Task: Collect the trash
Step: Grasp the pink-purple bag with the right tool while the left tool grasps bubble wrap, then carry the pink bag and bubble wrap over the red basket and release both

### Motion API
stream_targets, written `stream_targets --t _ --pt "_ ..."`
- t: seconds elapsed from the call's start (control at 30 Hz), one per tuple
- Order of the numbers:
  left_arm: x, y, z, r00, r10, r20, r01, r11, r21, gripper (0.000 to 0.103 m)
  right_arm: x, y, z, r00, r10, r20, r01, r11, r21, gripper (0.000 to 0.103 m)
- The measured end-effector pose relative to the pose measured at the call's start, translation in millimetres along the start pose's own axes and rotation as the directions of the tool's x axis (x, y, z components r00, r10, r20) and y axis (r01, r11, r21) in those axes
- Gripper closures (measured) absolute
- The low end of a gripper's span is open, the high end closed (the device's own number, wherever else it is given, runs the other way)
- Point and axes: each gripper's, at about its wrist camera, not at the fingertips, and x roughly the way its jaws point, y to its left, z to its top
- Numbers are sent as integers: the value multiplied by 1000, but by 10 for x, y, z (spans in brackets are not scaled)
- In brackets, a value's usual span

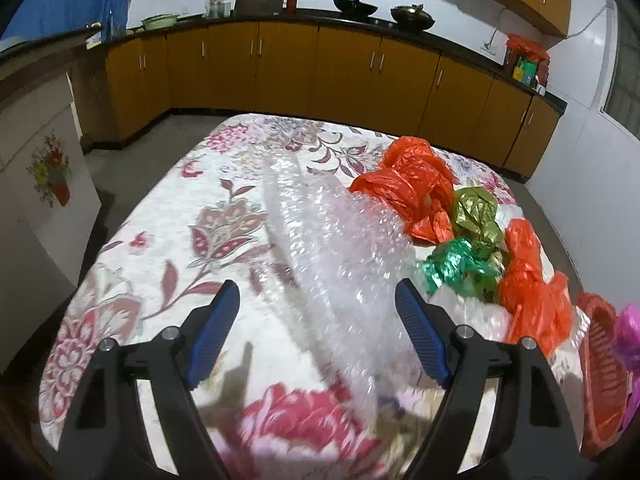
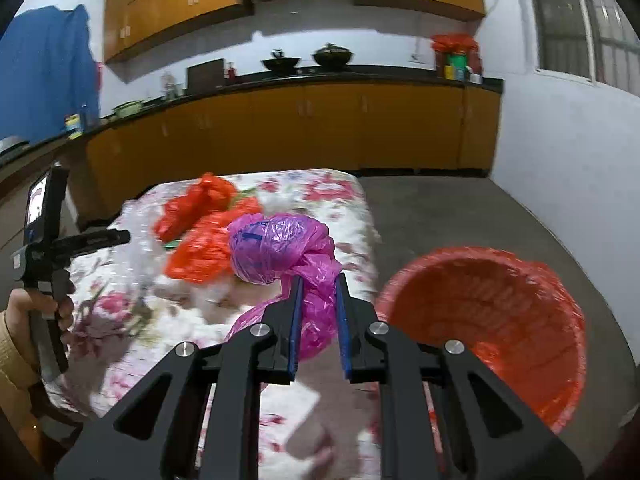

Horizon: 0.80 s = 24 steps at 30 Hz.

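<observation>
Between the right hand-held gripper's (image 2: 317, 280) fingers, pink bag (image 2: 280, 246).

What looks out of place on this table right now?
Crumpled rubbish litters the flowered tablecloth: bubble wrap, orange bags and shiny green and gold wrappers. The right gripper is shut on a pink bag beside the red basket; the left gripper is open.

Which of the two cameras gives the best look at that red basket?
The right wrist view. There the basket faces the camera with its whole rim and ribbed inside visible, beside the right claw, which is shut on a purple bag. The left wrist view shows only a slice of the basket at the right edge.
</observation>
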Motion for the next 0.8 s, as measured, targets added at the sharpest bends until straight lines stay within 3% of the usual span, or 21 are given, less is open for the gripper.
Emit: stream_targets --t 0.17,0.23,0.33,0.37,0.47,0.8 --pt "246 -50 94 998 -16 -58 15 1000 -18 24 62 -255 -83 999 -44 -25 45 998 39 87" --pt "320 -75 87 997 -16 -74 16 1000 -9 29 68 -320 -108 998 -51 -30 53 998 47 87" --pt "390 -79 57 994 -30 -102 30 1000 -1 57 64 -368 -138 998 -59 -32 61 997 55 87" --pt "399 -78 37 994 -39 -107 40 999 0 70 59 -382 -139 998 -61 -32 63 996 56 87" --pt "366 -76 -4 994 -50 -95 51 999 11 85 48 -408 -138 997 -64 -30 66 996 63 87" --pt "-143 77 19 997 -82 0 82 996 19 90 -184 -486 -69 995 -93 21 91 993 80 87"
